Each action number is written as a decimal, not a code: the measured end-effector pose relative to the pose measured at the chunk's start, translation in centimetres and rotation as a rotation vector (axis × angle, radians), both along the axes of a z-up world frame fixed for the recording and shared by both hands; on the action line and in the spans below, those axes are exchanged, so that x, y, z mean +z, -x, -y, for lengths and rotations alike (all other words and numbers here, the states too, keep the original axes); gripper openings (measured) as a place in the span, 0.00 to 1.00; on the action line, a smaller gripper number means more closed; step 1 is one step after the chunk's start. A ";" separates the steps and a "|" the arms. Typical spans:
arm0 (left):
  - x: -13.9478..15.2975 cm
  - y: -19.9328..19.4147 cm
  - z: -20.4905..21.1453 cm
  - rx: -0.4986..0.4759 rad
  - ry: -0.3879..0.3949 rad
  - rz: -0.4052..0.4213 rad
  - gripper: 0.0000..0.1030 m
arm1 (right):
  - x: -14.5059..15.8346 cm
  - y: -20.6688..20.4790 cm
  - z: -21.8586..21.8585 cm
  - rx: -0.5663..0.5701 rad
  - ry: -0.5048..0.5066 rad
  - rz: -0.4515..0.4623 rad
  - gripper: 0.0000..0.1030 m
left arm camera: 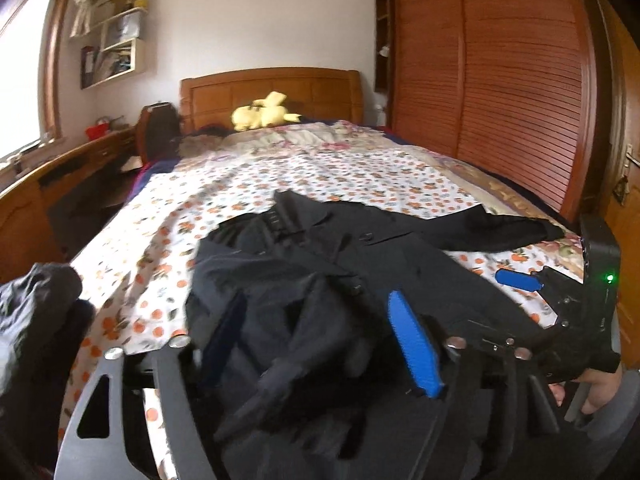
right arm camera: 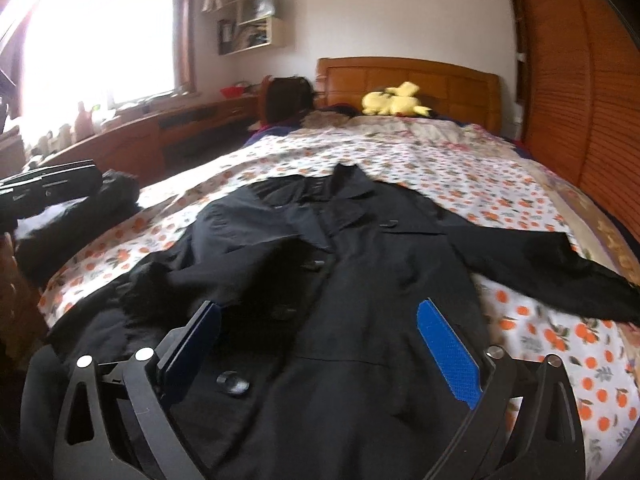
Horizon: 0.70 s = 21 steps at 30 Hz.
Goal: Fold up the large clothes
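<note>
our grippers point(right arm camera: 320, 356) wear black frames, blue ribbed pads point(right arm camera: 448, 354), silver bolts point(right arm camera: 144, 354); a green light point(left arm camera: 609, 278); bare fingers point(left arm camera: 596, 394).

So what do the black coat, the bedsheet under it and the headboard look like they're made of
Black coat: matte woven cloth, possibly wool blend; it lies in soft creases with no shine.
Bedsheet: thin printed fabric, probably cotton; orange-fruit pattern, fine wrinkles.
Headboard: solid-looking wood, orange-brown, with a slight varnish sheen on its panels.
</note>
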State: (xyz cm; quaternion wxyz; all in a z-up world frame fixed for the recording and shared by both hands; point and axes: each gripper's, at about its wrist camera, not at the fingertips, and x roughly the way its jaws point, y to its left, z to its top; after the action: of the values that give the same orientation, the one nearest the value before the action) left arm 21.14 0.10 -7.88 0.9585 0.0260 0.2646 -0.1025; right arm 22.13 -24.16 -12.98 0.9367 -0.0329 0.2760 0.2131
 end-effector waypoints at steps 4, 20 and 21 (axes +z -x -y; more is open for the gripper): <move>-1.6 1.4 -3.1 0.041 0.003 -0.019 0.78 | -0.5 0.2 -3.7 0.091 0.000 -0.031 0.83; -6.0 5.5 -10.8 0.158 0.007 -0.053 0.95 | -3.4 -1.1 -15.5 0.307 0.093 -0.139 0.15; -6.2 5.5 -10.8 0.159 0.008 -0.054 0.96 | -3.3 -1.1 -15.4 0.306 0.088 -0.140 0.10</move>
State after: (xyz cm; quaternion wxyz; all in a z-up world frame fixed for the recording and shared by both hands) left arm 15.59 10.89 -14.04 0.9562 -0.0017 0.2914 -0.0278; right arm 23.27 -8.80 -16.32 0.8695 -0.1006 0.3414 0.3424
